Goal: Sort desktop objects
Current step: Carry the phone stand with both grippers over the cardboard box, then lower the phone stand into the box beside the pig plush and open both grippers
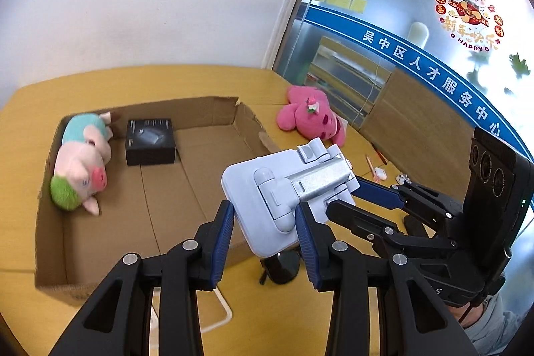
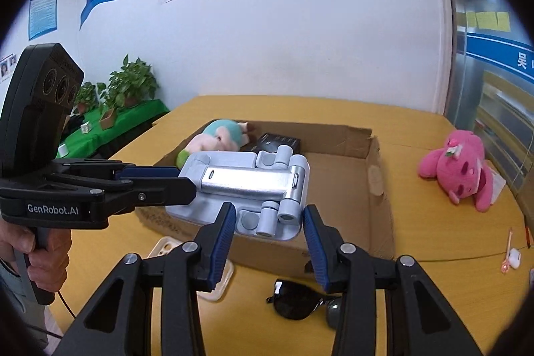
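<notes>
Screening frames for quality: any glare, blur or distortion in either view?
Left wrist: strong fisheye bending, black corners; the glass wall is bright and hazy with reflections; stand, pig and box are sharp. Right wrist: same bending, the wall banner curves; a glare streak on the stand's metal bar; sunglasses sharp; soft, faint shadows.

Black plastic left gripper (image 2: 188, 181) with ribbed blue finger pads, silver screws, white "GenRobot.AI" lettering at left edge, thin black cable, bare-skinned hand (image 2: 35, 251), grey sleeve, matching black right gripper (image 1: 343, 197)
</notes>
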Motion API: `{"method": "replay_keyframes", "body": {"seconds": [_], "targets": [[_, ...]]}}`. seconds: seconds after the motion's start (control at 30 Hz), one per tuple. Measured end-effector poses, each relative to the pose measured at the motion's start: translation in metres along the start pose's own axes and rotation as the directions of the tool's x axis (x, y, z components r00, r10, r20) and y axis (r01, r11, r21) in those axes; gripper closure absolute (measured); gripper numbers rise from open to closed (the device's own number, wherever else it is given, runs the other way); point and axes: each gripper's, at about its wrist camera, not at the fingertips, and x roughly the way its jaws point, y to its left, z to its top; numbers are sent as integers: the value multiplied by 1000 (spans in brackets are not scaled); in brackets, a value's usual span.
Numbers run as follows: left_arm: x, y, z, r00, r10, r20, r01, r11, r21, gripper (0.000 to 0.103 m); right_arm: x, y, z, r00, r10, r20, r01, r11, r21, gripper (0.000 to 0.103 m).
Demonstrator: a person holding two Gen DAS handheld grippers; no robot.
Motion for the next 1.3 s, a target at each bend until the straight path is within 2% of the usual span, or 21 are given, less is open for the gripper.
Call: {"method": "replay_keyframes", "body": {"seconds": [0.13,0.27,0.5,0.63,0.83,1.13,1.3], "targets": [[3,18,22,1000,6,11,-6,1000,6,63,18,-2,25,1000,6,8,-6,1000,-14,62],[1,40,38,998,46,36,-47,998,31,63,43,5,46,999,38,11,-38,999,-14,62],[9,107,51,993,115,-15,-115,993,-10,63,109,32,60,992,125,-25,-124,992,26,62],[14,142,43,985,163,-54,-165,986,-38,63,145,51,52,982,172,-74,-168,984,58,62],[23,189,20,970,199,-140,-213,972,-96,64,191,78,29,960,229,-161,-215,971,104,62],[55,217,-18,935,218,-281,-257,960,-111,66,243,82,-14,905,286,-314,-215,946,244,62],[64,217,-21,914,261,-311,-295,953,-67,68,256,87,-21,880,285,-381,-194,946,261,62]]}}
